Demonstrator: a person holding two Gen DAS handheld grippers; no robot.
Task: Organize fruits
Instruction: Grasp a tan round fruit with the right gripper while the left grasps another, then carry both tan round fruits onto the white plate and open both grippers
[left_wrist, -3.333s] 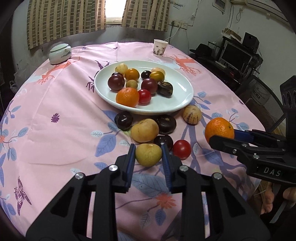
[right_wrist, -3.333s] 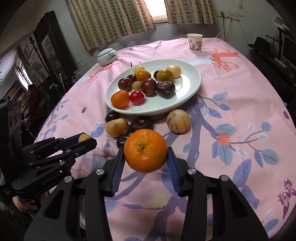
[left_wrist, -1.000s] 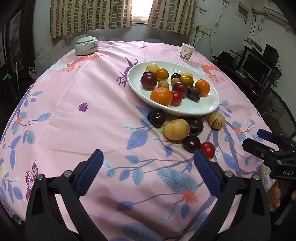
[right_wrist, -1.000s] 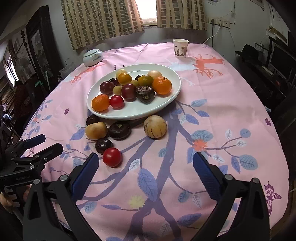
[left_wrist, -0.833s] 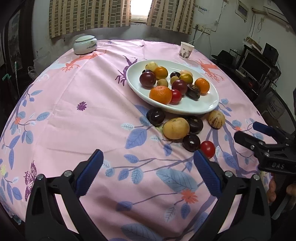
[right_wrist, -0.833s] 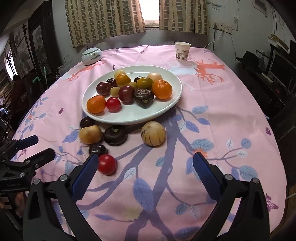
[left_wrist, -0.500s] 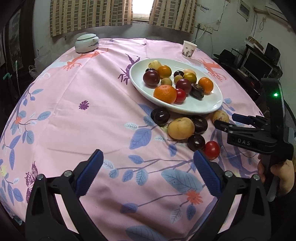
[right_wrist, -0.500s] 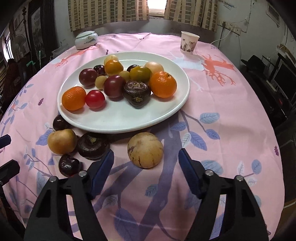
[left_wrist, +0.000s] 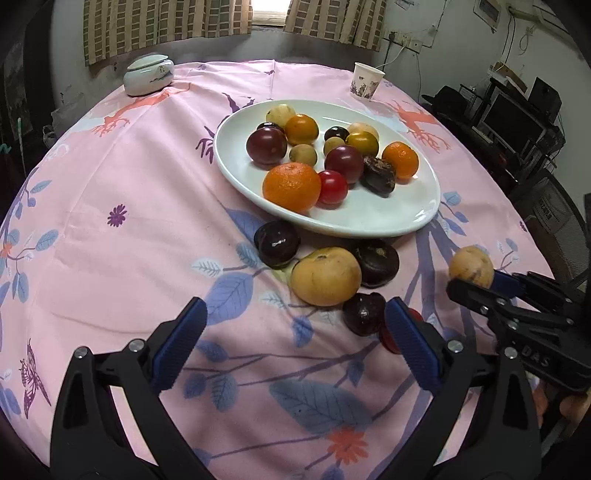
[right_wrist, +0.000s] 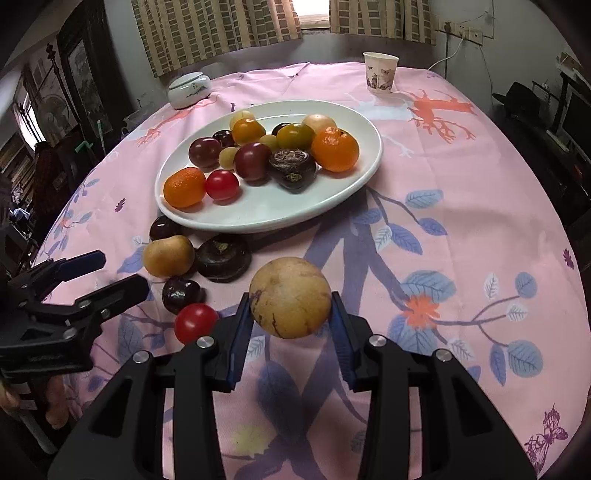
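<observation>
Since half a second ago your right gripper (right_wrist: 291, 314) has clamped the speckled tan fruit (right_wrist: 290, 297) and lifted it off the tablecloth (right_wrist: 461, 206). Your left gripper (left_wrist: 295, 339) stays wide, holding nothing. At 12 o'clock the white plate (right_wrist: 343, 192) holds two oranges, plums, tomatoes. Five fruits lie loose beside it.

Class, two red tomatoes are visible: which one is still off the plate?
The red tomato on the tablecloth beside the right claw, nearest the camera. The other tomato already sits on the white plate beside an orange.
</observation>
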